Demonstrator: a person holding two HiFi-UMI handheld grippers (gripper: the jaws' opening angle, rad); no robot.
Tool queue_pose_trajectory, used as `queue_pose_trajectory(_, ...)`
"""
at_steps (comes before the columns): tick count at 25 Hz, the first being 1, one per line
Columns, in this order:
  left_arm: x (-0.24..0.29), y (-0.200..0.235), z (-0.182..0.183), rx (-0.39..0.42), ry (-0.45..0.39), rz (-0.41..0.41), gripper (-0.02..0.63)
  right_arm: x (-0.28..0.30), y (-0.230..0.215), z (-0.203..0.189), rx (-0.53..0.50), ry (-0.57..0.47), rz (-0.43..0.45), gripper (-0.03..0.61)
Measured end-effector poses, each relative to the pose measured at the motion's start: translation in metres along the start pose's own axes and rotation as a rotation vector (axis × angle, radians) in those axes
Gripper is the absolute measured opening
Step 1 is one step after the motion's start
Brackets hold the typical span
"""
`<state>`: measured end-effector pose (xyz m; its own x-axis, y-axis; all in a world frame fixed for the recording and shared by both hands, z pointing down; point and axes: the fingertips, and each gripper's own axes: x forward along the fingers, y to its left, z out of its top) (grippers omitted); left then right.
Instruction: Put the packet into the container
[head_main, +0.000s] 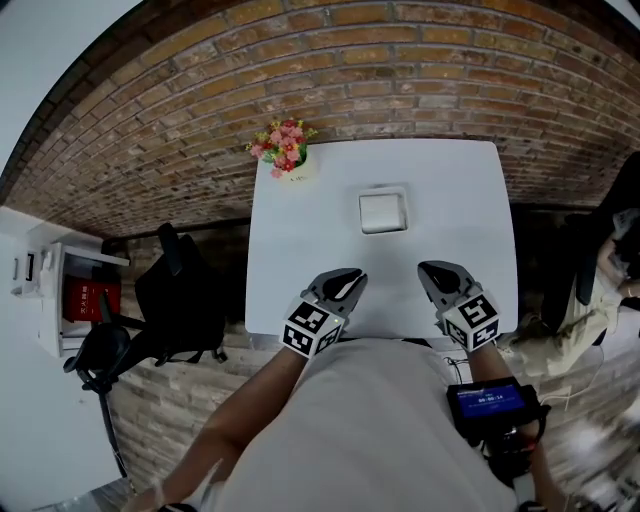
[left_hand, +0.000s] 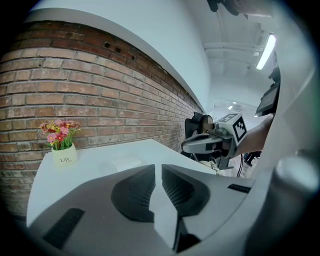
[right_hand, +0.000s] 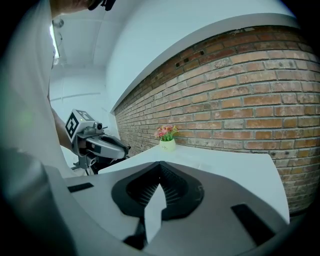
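A white square item (head_main: 383, 212) lies flat in the middle of the white table (head_main: 300, 250); I cannot tell packet from container in it. It shows as a low pale shape (left_hand: 125, 162) in the left gripper view. My left gripper (head_main: 348, 283) hovers over the table's near edge, its jaws together but for a thin slit (left_hand: 158, 167), nothing between them. My right gripper (head_main: 436, 272) hangs level with it further right, shut and empty (right_hand: 160, 164). Both stay well short of the white item. Each gripper view shows the other gripper, the right gripper (left_hand: 210, 142) and the left gripper (right_hand: 95, 142).
A small white pot of pink flowers (head_main: 287, 150) stands at the table's far left corner, against the brick wall (head_main: 400, 70). A black chair (head_main: 180, 300) sits left of the table, with a white cabinet (head_main: 60, 290) beyond it.
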<state>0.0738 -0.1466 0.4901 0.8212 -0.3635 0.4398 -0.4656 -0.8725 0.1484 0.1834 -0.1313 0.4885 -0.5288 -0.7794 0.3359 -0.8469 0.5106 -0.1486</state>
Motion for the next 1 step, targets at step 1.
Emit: queue_pose_trajectory(1, 0.0006, 0.0085, 0.0043, 0.008, -0.007, 0.013, 0.051, 0.0080, -0.0033, 0.0055, -0.009, -0.011, 0.009, 0.011)
